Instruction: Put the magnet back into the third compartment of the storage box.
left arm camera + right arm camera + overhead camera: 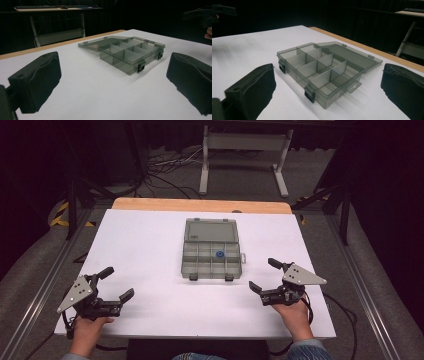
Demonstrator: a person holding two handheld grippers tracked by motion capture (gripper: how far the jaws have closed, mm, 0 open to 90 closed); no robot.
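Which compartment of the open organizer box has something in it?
In the organizer box, it is the back-row compartment second from the person's right: it holds a small blue ring. The other compartments look empty in the high view.

A lab: dark curtains, floor cables (165, 167), metal framing (72, 205).

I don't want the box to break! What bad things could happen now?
The organizer box lies open, lid flat behind it: pressing on the lid could strain its hinge. The small blue piece might bounce out if the box is bumped. The light box may slide on the smooth white table.
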